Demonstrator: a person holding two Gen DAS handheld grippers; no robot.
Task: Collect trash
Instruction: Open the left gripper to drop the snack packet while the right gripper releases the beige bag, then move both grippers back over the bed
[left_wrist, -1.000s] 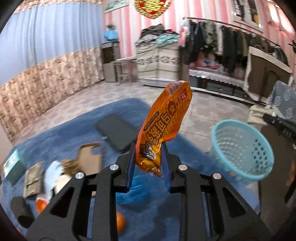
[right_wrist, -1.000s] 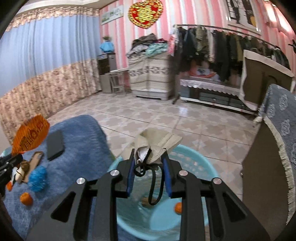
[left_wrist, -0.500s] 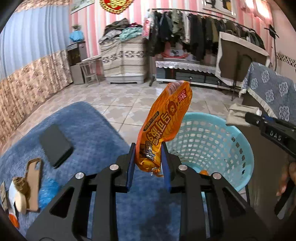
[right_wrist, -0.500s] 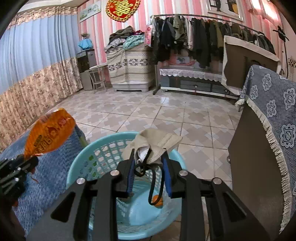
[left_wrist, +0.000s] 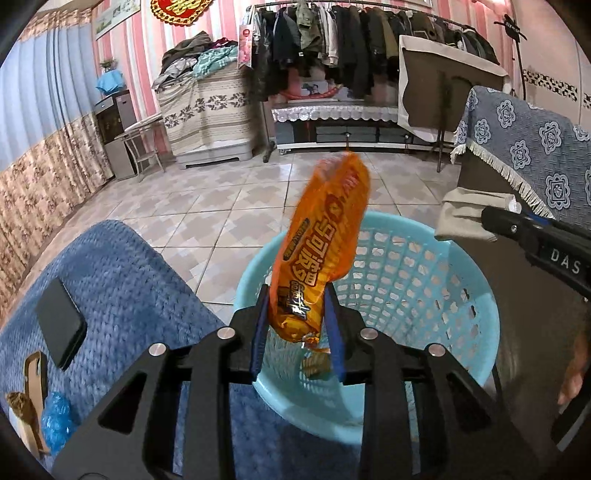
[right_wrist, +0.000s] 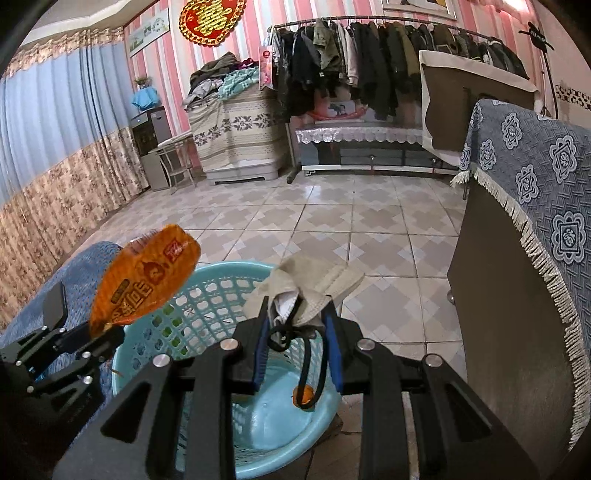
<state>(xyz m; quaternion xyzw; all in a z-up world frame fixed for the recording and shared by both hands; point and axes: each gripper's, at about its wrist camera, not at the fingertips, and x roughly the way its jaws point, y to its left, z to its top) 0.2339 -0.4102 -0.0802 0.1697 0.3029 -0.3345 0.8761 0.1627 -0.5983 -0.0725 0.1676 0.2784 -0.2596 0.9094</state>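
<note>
An orange snack bag (left_wrist: 321, 240) stands up between the blue pads of my left gripper (left_wrist: 297, 325), whose jaws are opening; the pads still touch its lower end and its blurred top tips forward. It hangs over the near rim of a light blue plastic basket (left_wrist: 406, 280). My right gripper (right_wrist: 297, 325) is shut on a beige face mask (right_wrist: 314, 284) with black straps dangling, above the same basket (right_wrist: 229, 267). The right wrist view shows the orange bag (right_wrist: 144, 280) and left gripper (right_wrist: 105, 332) at the basket's left. The left wrist view has the mask (left_wrist: 461, 214) at the right.
An orange scrap (right_wrist: 301, 395) lies in the basket. Left of it a blue knitted cover (left_wrist: 129, 277) carries a black flat case (left_wrist: 61, 325), a cardboard piece (left_wrist: 33, 376) and a crumpled blue wrapper (left_wrist: 55, 417). A cabinet with a patterned blue cloth (right_wrist: 535, 184) stands close on the right.
Both grippers have swung from the blue cover to over the basket, which now looms larger. The orange bag leans further forward between wider left jaws. The mask stays gripped.
</note>
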